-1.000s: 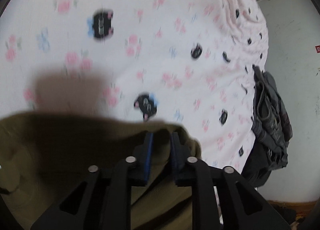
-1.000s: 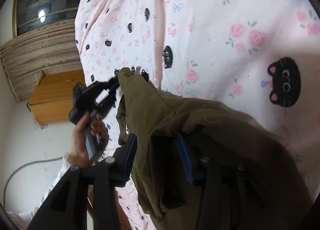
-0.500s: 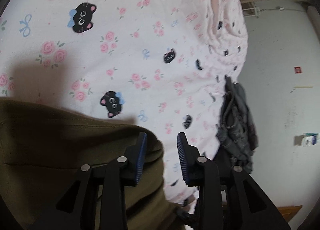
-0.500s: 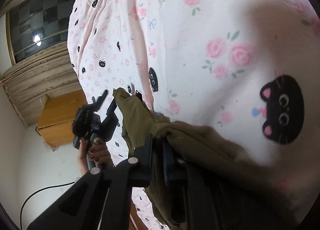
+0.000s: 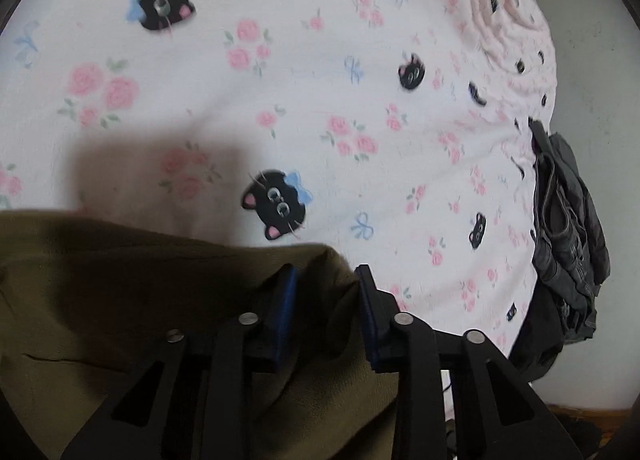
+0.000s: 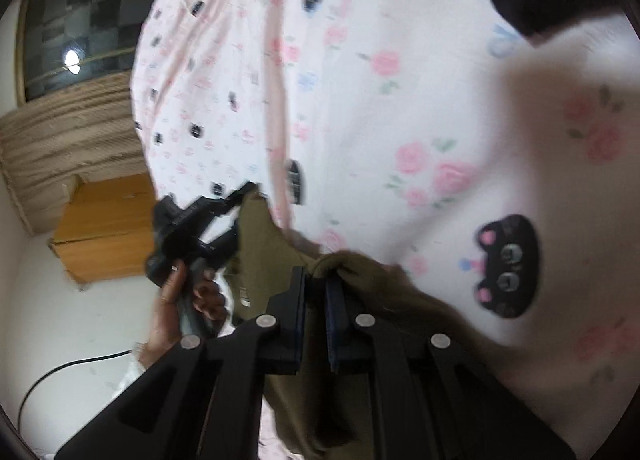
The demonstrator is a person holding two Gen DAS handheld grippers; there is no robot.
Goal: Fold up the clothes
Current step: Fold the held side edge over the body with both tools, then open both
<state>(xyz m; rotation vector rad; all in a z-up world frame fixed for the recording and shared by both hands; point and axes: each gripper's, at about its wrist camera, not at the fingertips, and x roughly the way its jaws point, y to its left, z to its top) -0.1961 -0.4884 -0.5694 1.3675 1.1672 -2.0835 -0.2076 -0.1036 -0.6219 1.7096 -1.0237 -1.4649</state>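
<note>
1. An olive-green garment [image 5: 132, 300] lies across the near part of a bed covered by a pink bedsheet [image 5: 320, 72] printed with roses, bows and black cat faces.
2. In the left wrist view, the left tool [image 5: 326, 292] sits over a raised corner of the garment. Its two blue-padded fingers stand apart, with a bunched fold of olive cloth in the gap between them; whether the pads press on the fabric cannot be told.
3. In the right wrist view, the right tool [image 6: 316, 292] has its fingers drawn close together and clamped on a gathered edge of the same garment [image 6: 280, 244], which rises to the fingertips and drapes down beneath the tool.
4. The same view shows the left tool [image 6: 244, 196] at the far corner of the cloth, held by a hand [image 6: 176, 308] wrapped round its handle. The garment stretches between the two tools.
5. A heap of dark grey clothing [image 5: 568, 236] rests at the right edge of the bed, well apart from the olive garment.
6. Beyond the bed in the right wrist view stand a wooden cabinet [image 6: 104, 228], a beige pleated curtain [image 6: 68, 136] and a dark window [image 6: 88, 36] with a bright light spot.
7. A black cable [image 6: 52, 376] runs along the pale wall below the cabinet.
</note>
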